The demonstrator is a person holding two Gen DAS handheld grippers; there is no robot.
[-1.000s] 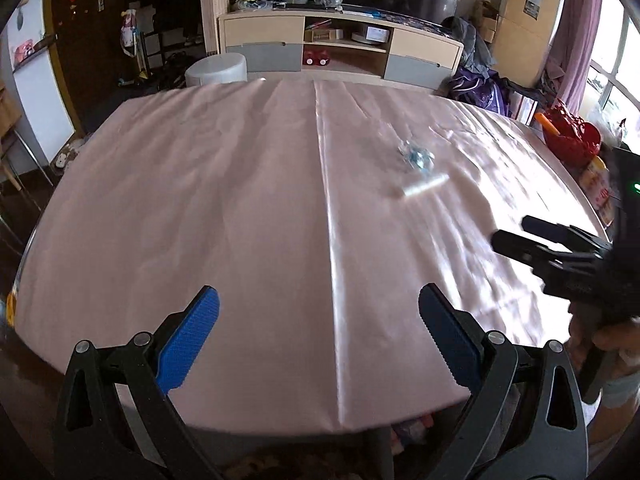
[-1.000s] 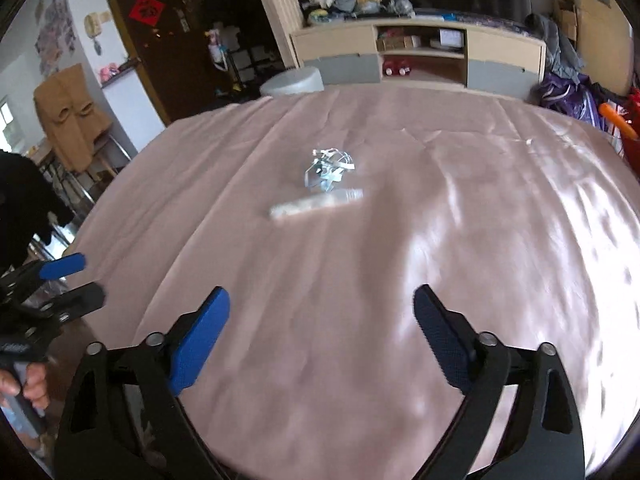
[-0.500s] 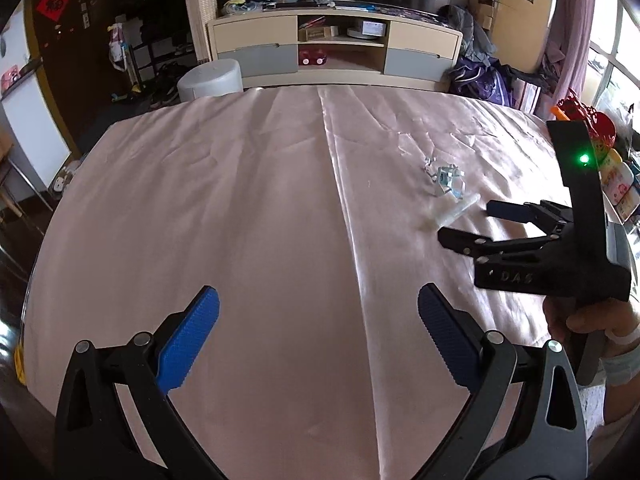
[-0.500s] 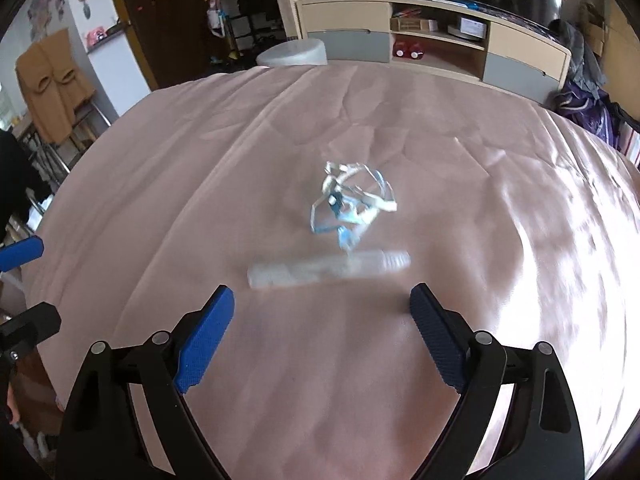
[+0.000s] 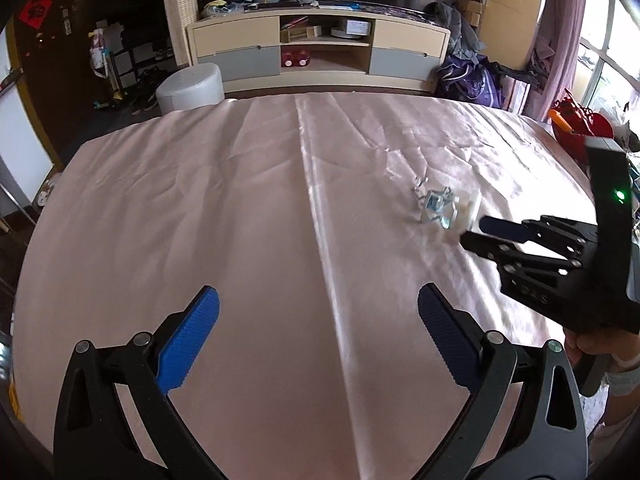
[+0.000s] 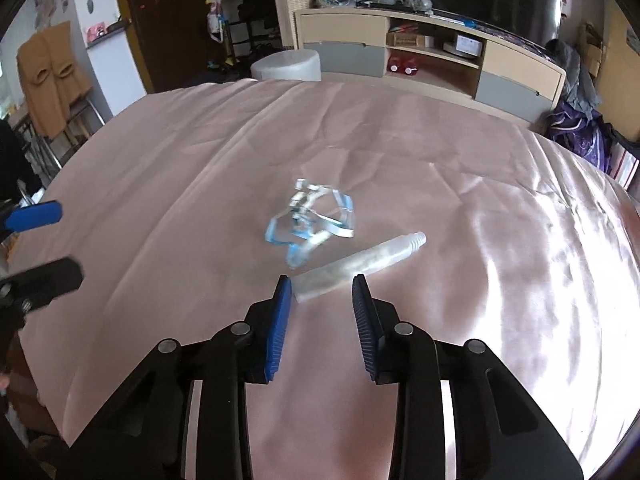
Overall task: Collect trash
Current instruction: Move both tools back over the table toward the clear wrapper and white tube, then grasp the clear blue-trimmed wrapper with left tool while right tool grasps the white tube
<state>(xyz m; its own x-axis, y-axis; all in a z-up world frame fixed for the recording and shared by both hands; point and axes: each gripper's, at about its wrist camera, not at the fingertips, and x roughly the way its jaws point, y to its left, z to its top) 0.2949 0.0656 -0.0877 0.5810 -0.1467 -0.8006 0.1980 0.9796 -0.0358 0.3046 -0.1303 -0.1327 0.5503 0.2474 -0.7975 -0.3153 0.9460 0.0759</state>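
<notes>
- Clearly the pickup of the first piece of trash is in hand: the right gripper sits low over the pink tablecloth with its blue pads on either side of the near, flat end of a clear plastic tube.
- Its jaws stand at a narrow gap, neither wide nor clamped; the pads look just beside the tube, and I cannot tell whether either touches it.
- Just ahead of the right gripper's tips and a little to their left lies a crumpled clear-and-blue wrapper, touching or almost touching the tube's side.
- The left gripper hovers over bare cloth with jaws wide and nothing between them; the trash lies well ahead of it, to its right.
- Next, I judge, the right jaws must pinch the tube's flat end squarely, then lift; the thin, slick tube could slip or swing.
- No bin is in view, so the drop-off spot is unknown.
</notes>
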